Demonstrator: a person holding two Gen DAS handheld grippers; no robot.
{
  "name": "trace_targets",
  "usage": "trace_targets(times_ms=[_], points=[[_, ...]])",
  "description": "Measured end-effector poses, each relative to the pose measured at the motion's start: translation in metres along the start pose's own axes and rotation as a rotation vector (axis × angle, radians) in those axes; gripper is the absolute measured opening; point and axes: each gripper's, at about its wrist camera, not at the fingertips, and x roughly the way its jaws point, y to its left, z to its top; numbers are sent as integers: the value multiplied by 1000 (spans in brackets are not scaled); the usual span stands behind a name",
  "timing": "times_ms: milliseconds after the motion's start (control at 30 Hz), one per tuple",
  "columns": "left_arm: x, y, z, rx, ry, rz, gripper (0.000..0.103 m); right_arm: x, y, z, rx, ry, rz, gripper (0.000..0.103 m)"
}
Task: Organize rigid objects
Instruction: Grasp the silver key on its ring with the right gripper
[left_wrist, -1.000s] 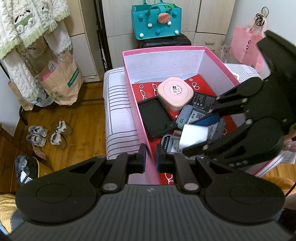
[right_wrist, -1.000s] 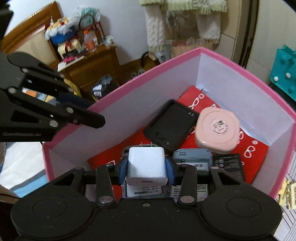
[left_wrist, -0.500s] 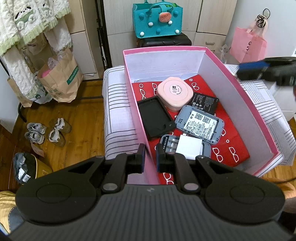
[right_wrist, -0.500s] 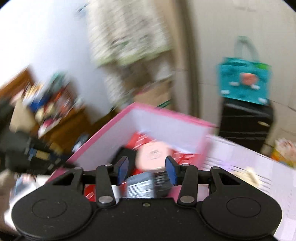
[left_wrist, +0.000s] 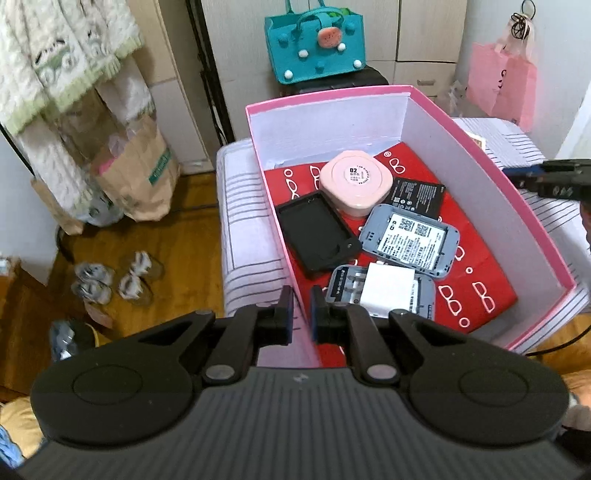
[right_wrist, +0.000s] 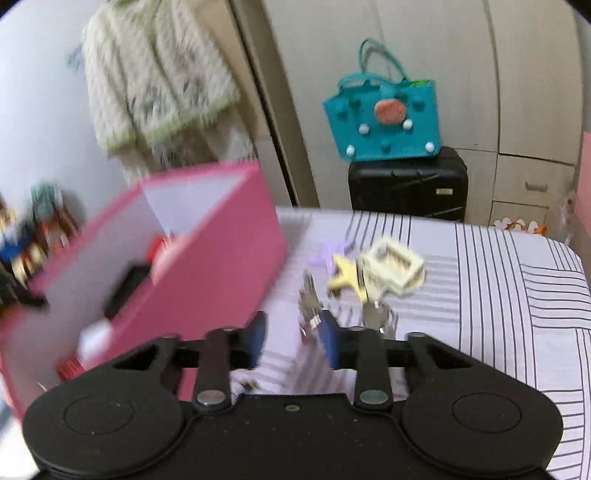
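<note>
A pink box stands on a striped bed. It holds a pink round case, a black case, a black battery, two grey devices and a white charger. My left gripper is shut on the box's near wall. My right gripper is open and empty, right of the box, above the bed. A bunch of keys with a yellow star charm and a cream square charm lies just ahead of it.
The striped bed cover stretches to the right. A black suitcase with a teal bag stands behind the bed. A wooden floor with shoes and a paper bag lies to the left.
My right gripper let go of the white charger in the box, opened, and swung out to the right over the bed towards the keys. The left gripper has stayed on the box wall.
</note>
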Motion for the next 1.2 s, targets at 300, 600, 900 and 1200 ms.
trace_targets(times_ms=[300,600,900,1200], points=[[-2,-2,-6,34,-35,8,8,40,12,-16,-148,18,-119,31],[-3,-1,-10,43,-56,-13,9,59,11,-5,-151,-4,-148,35],[-2,-2,-11,47,-55,-8,9,58,-15,6,140,92,76,28],[-3,-1,-12,37,-53,-15,9,39,-20,1,231,88,138,28]])
